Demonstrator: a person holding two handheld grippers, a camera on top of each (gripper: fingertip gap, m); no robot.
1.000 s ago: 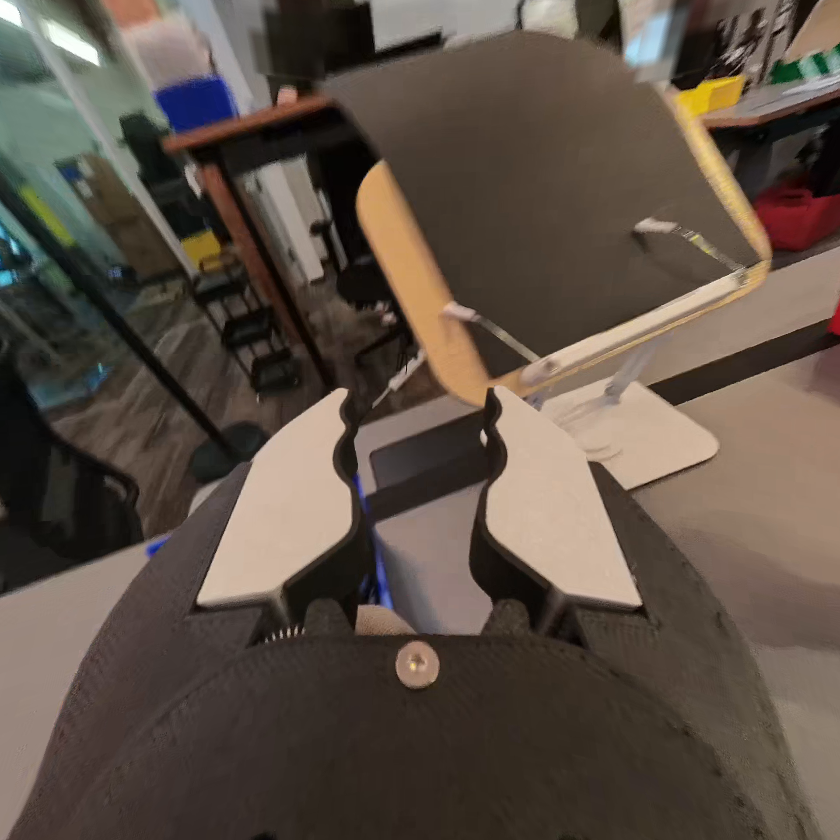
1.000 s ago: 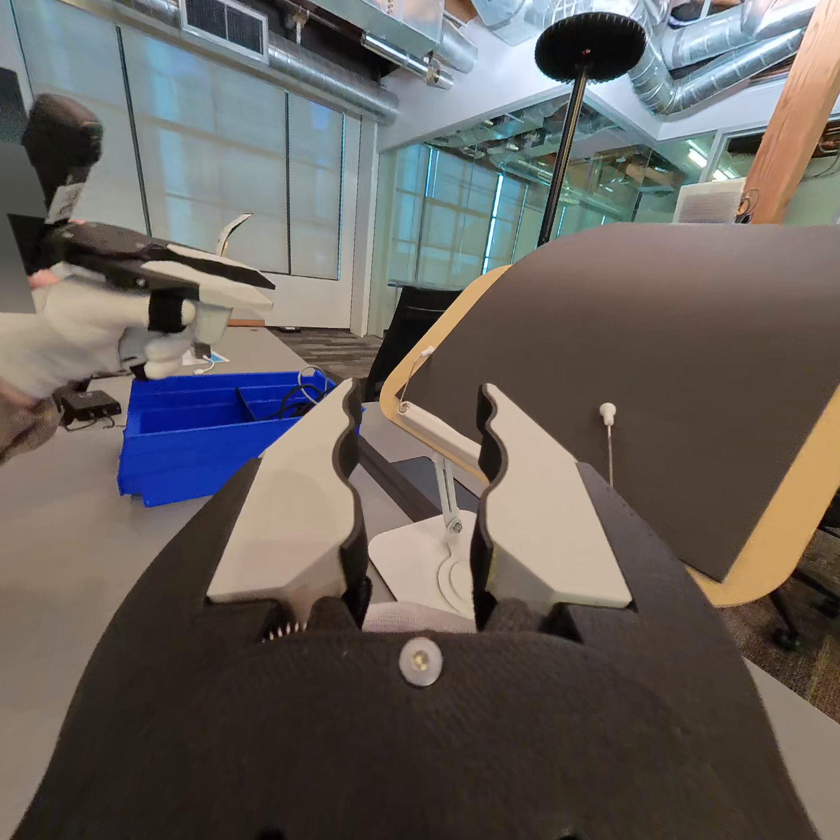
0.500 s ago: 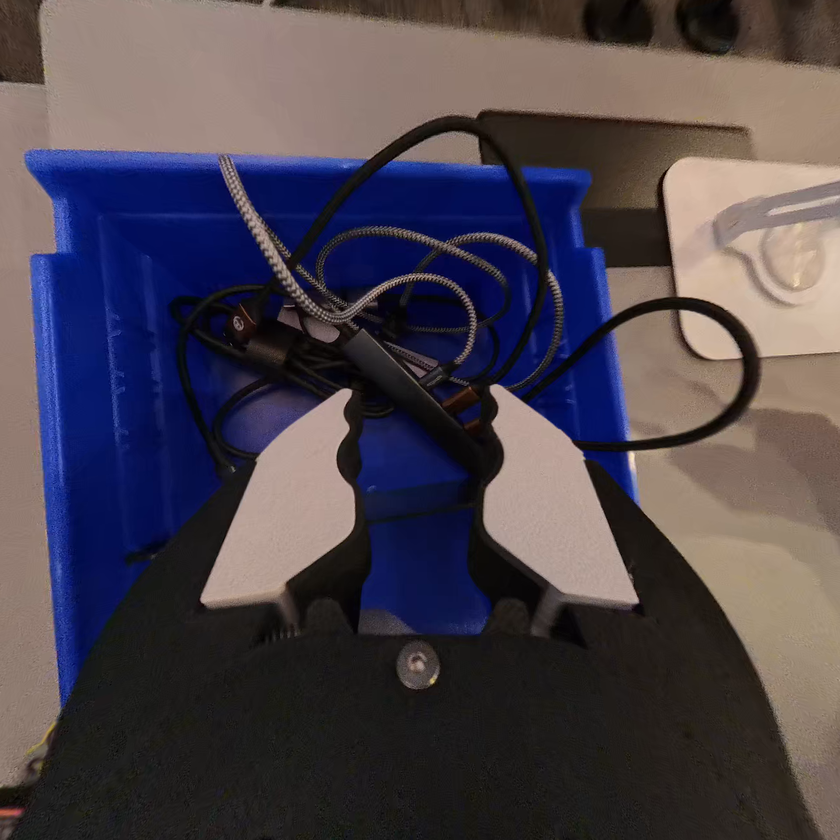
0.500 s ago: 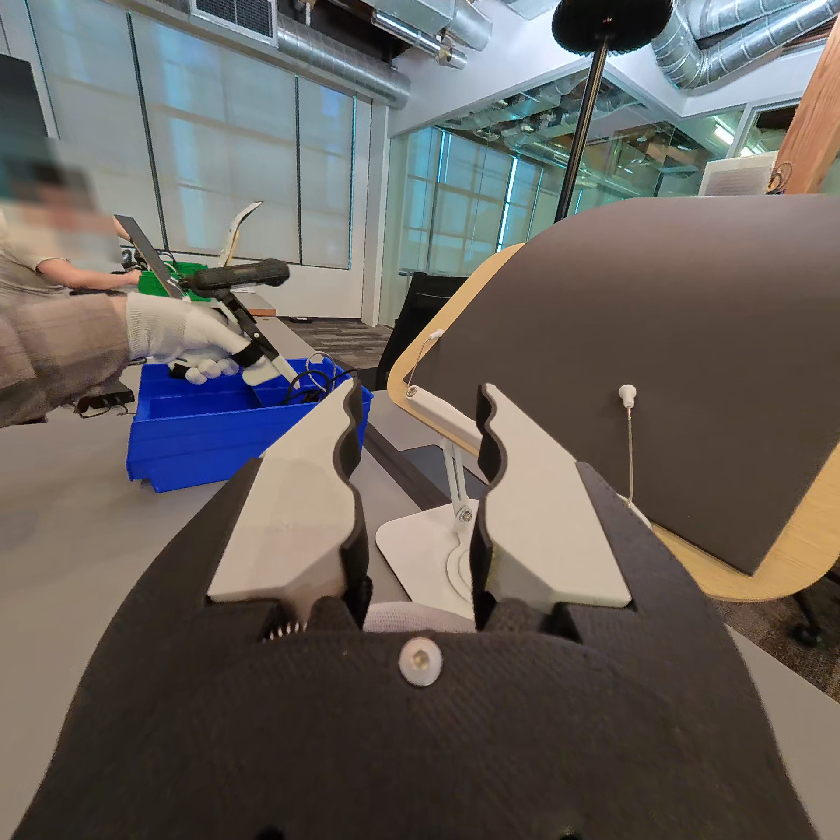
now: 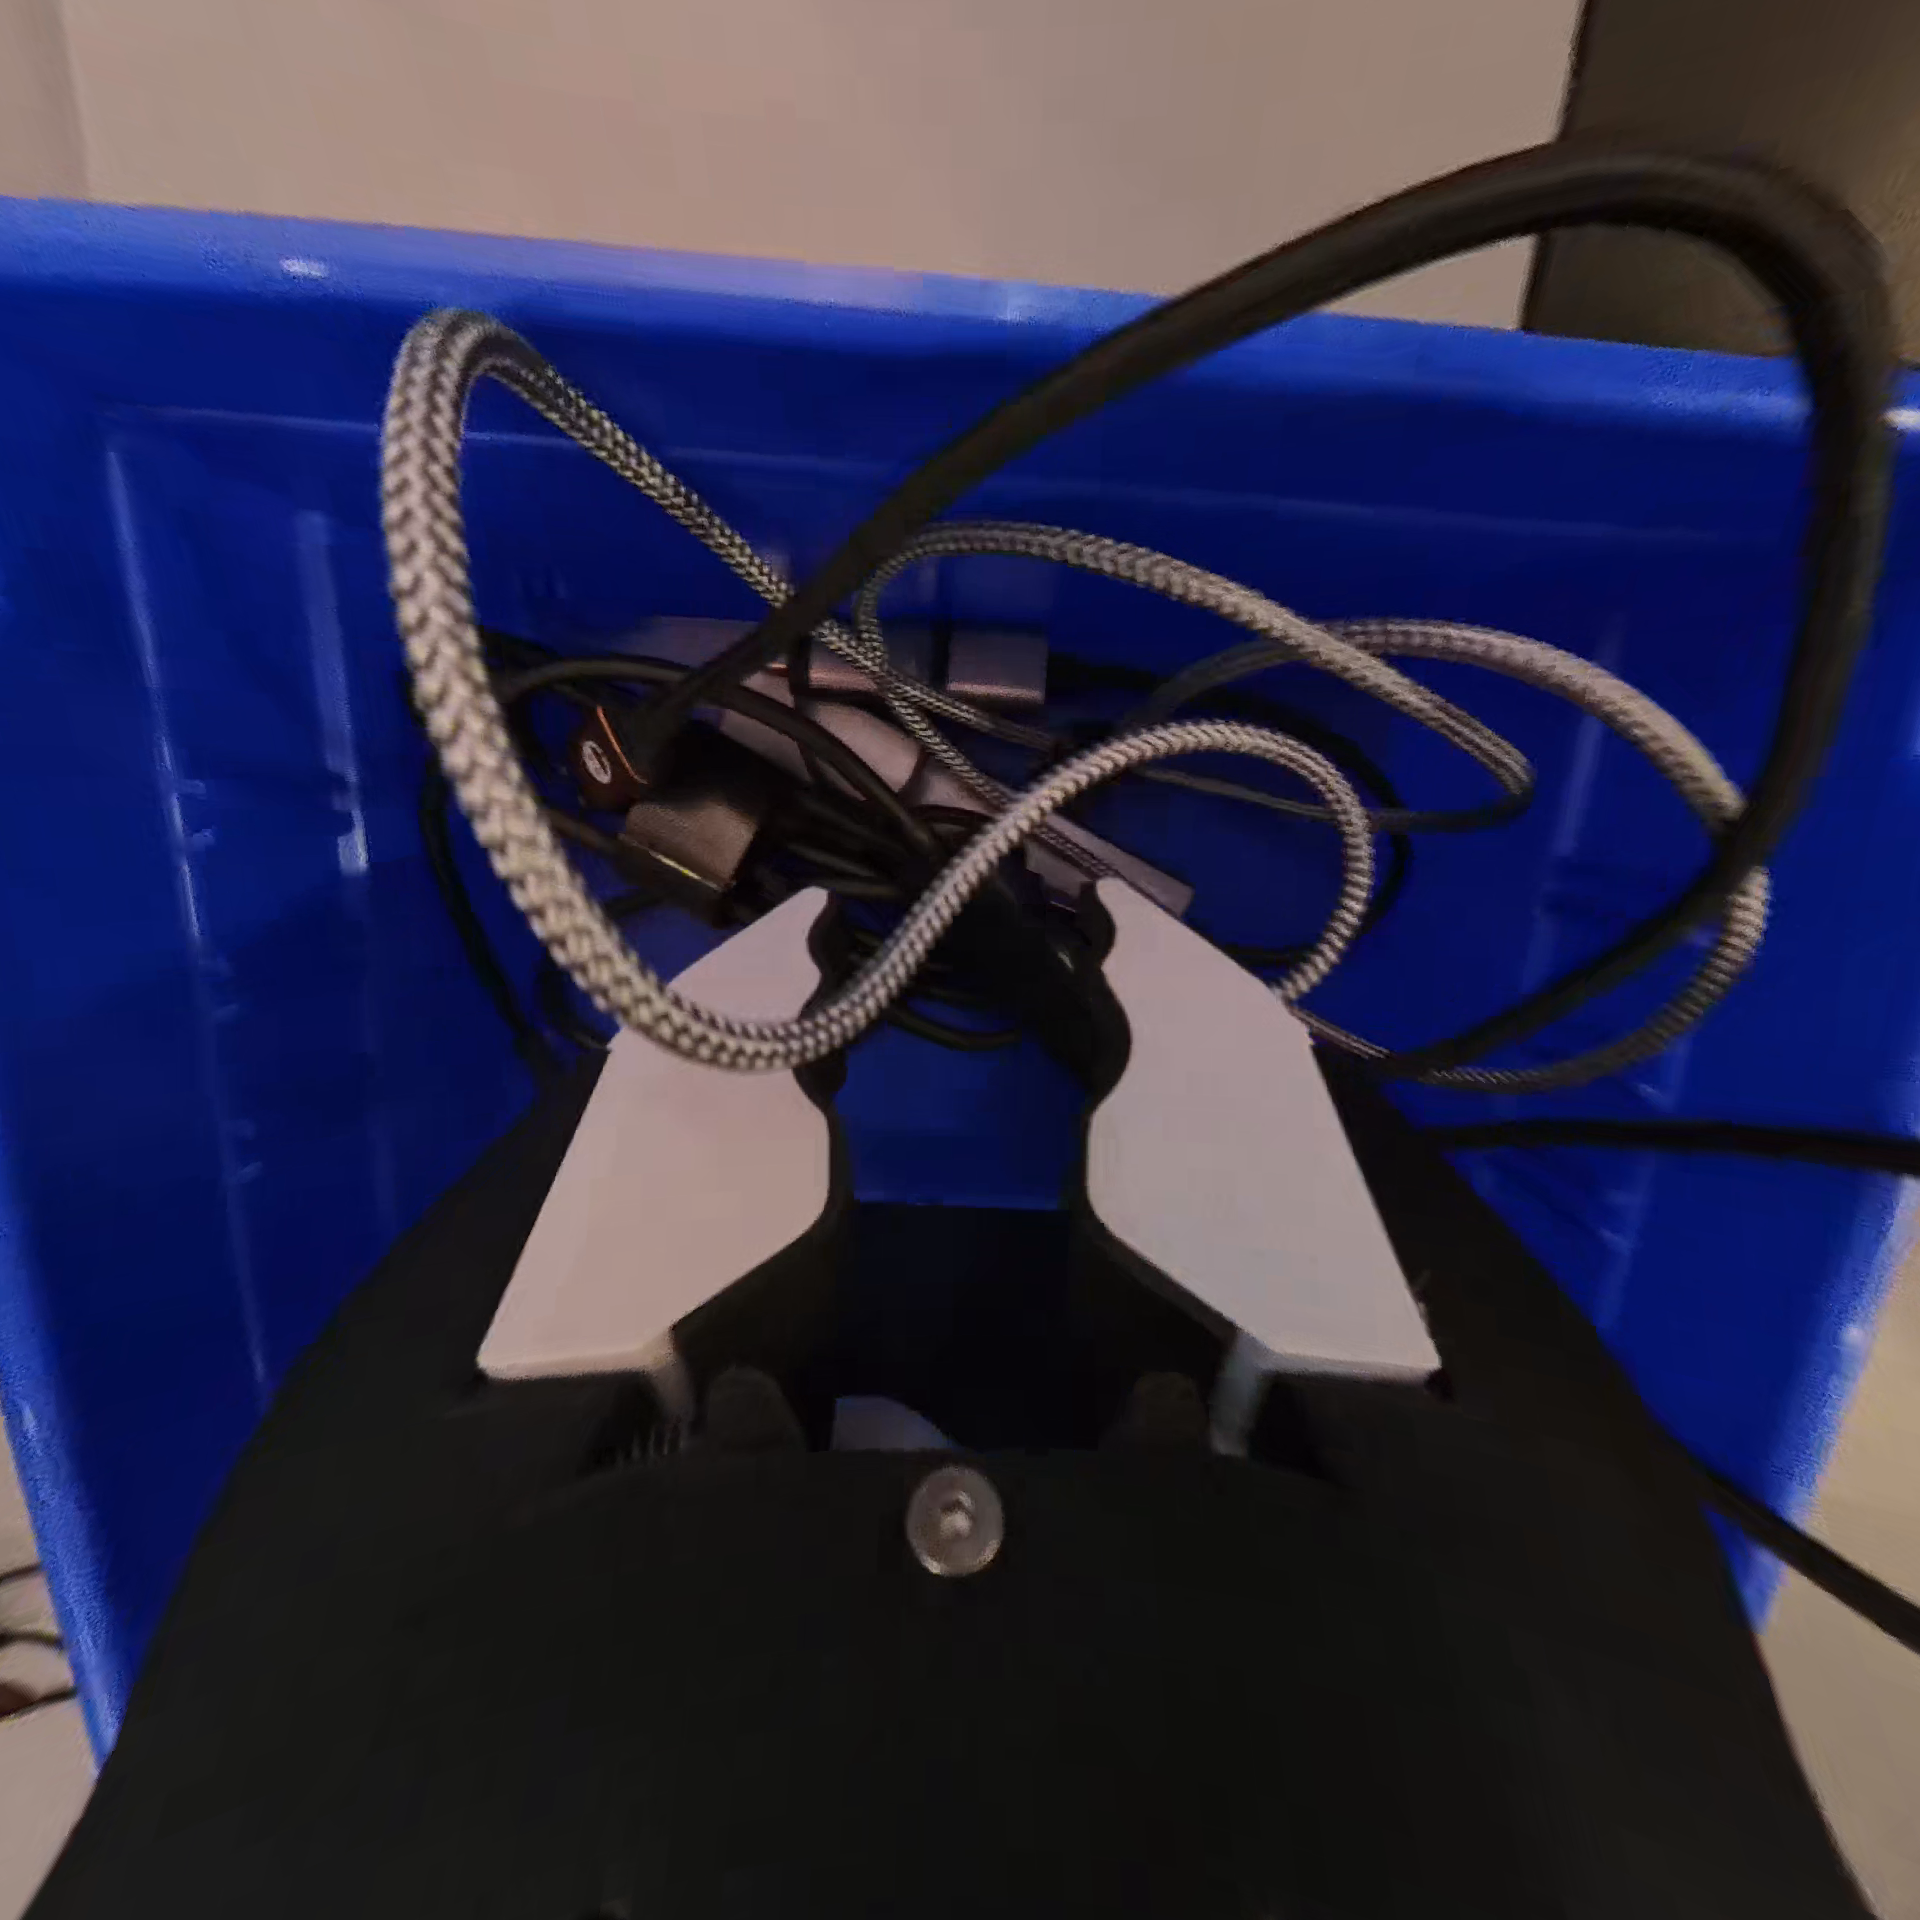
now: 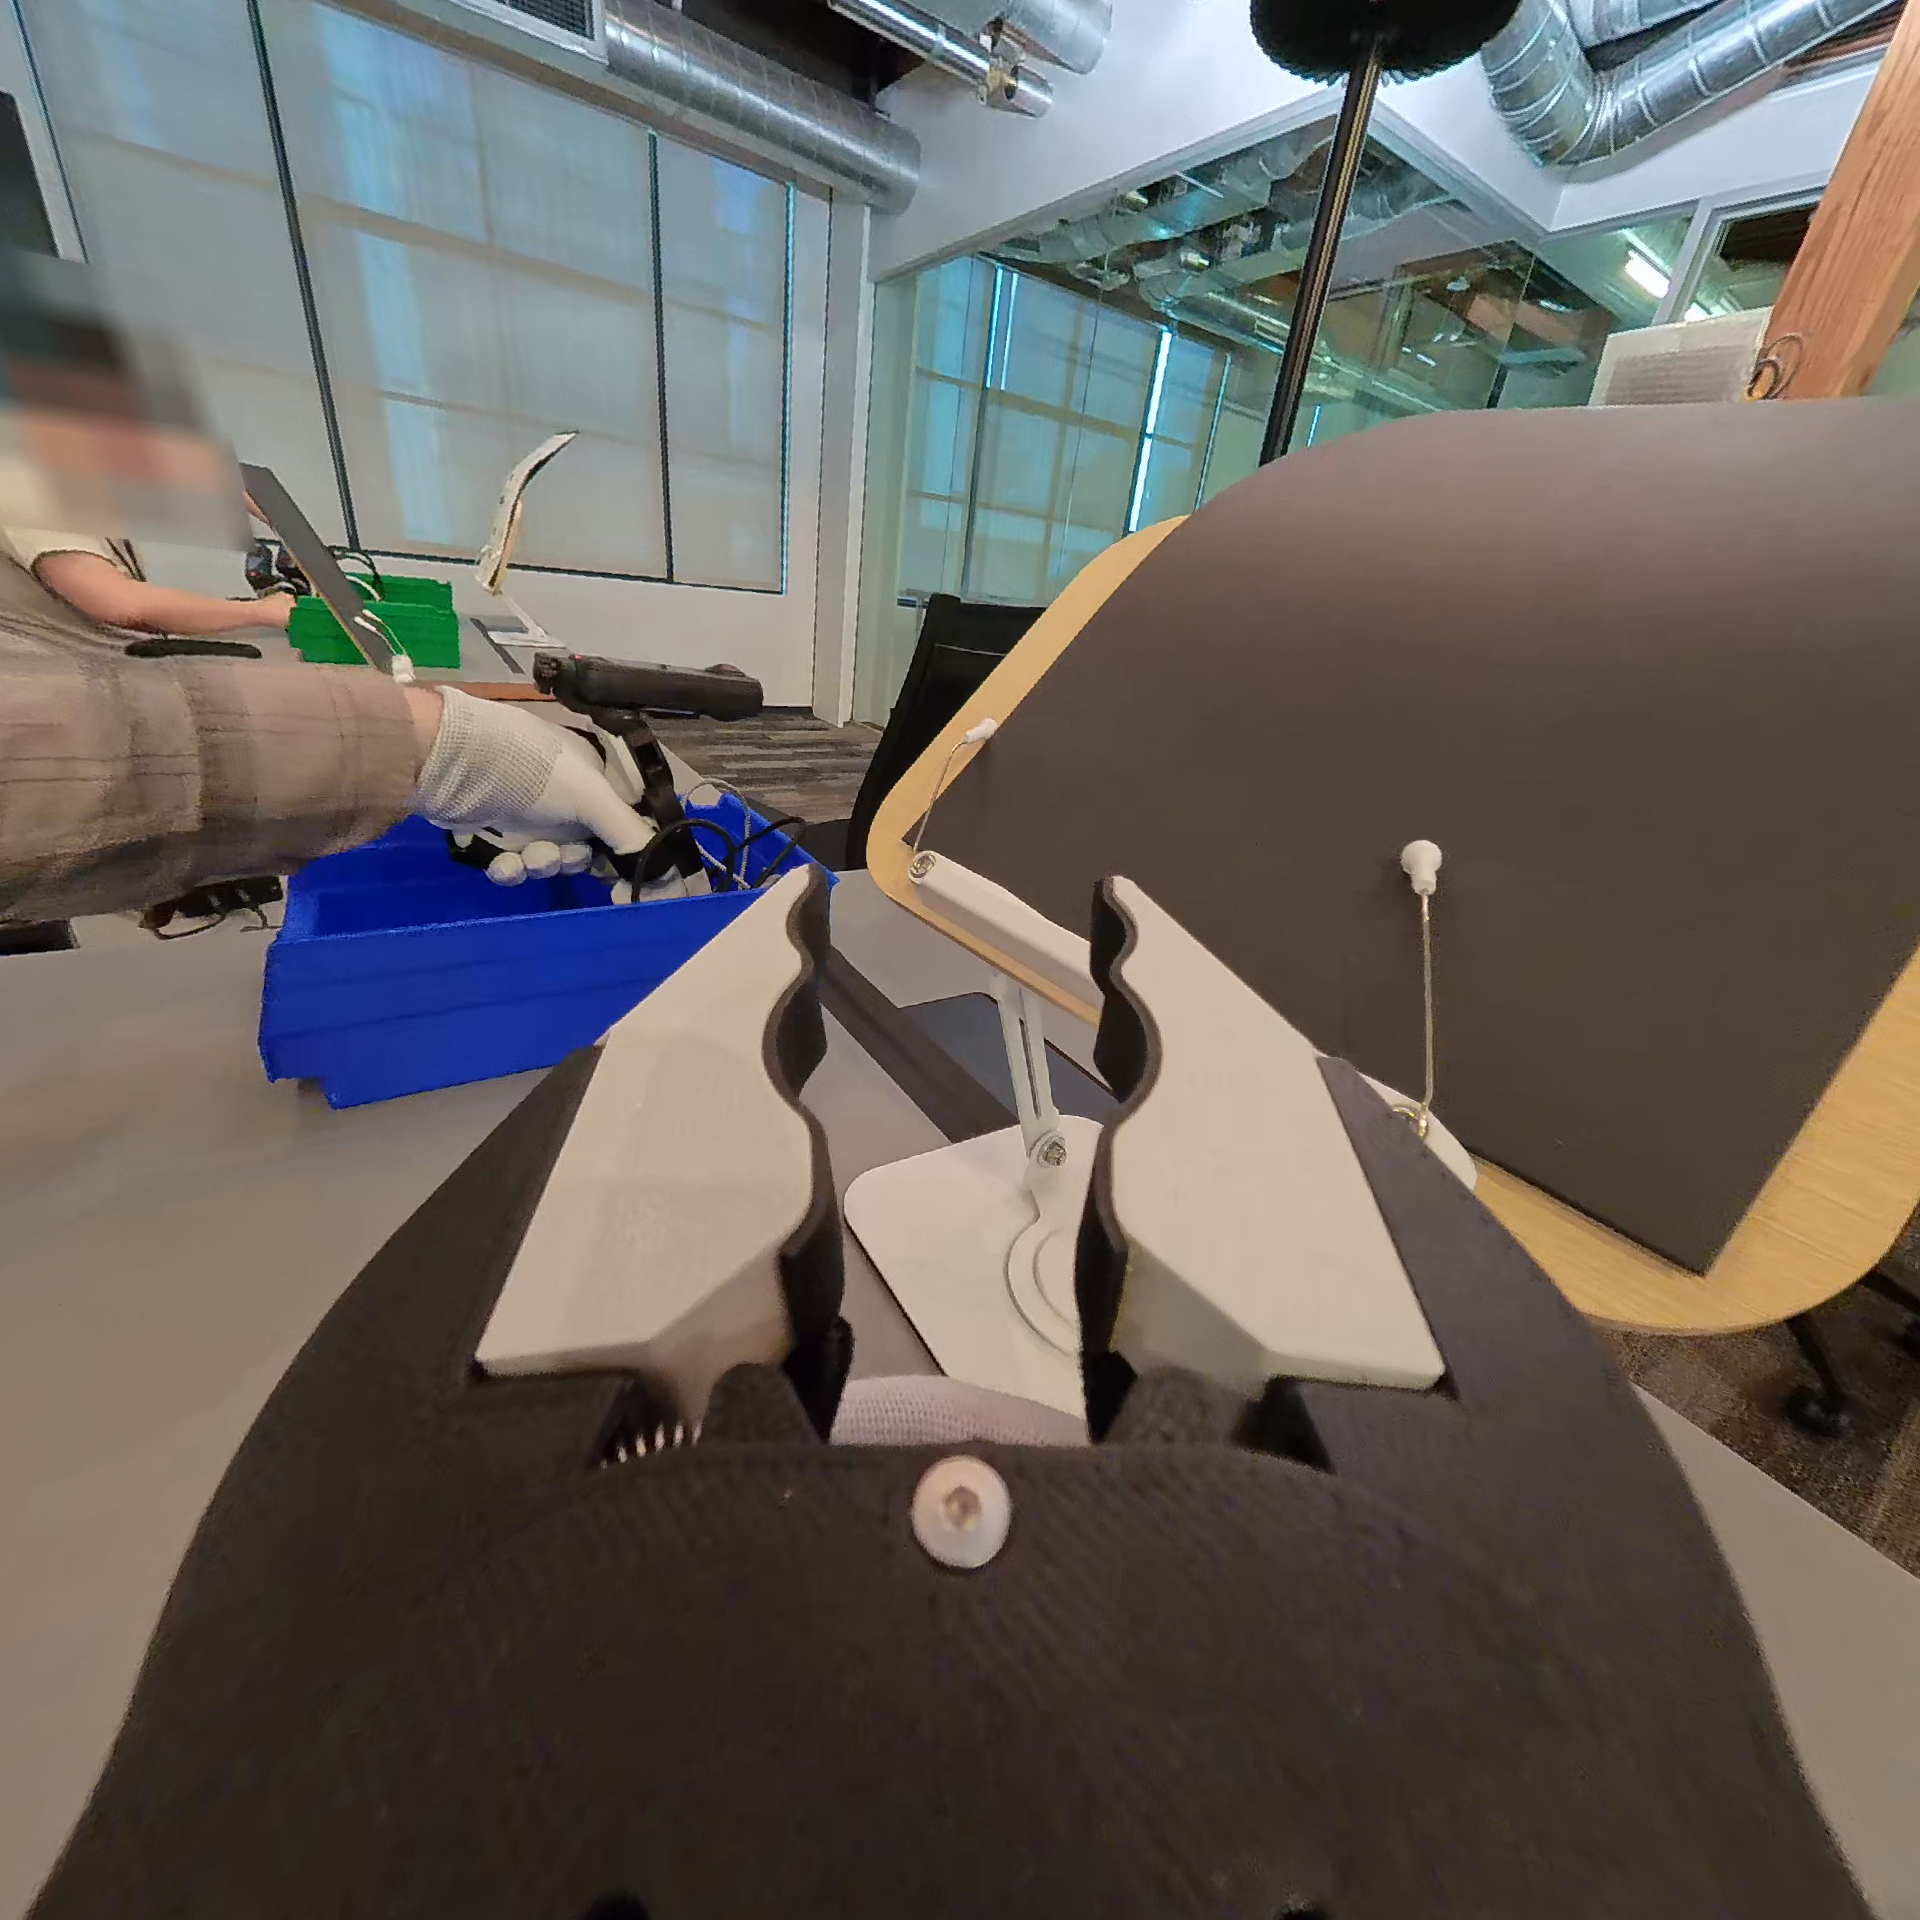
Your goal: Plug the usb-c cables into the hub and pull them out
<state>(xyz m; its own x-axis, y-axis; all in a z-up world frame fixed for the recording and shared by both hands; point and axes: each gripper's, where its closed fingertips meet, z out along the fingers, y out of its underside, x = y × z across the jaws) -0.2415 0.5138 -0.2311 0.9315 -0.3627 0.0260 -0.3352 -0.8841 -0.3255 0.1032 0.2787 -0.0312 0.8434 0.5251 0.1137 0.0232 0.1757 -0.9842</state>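
In the left wrist view my left gripper is down inside a blue bin, its tips in a tangle of cables. A thick grey braided cable loops across the left finger, and a black cable arcs over the top. A slim grey hub lies just beyond the tips, its end near the right finger. The jaws stand apart with dark cables between them; no pad visibly presses anything. The right wrist view shows the left gripper in the bin. My right gripper is open and empty above the table.
A tilted dark board with a wooden rim stands on a white stand base just ahead of the right gripper. A gloved hand holds the left gripper. A green bin and a seated person are at the far left. There is about 45 cm between the tips of the two grippers.
My left gripper swung from facing the board down into the blue bin, sank among the cables, and its jaws narrowed somewhat. The right gripper has barely moved.
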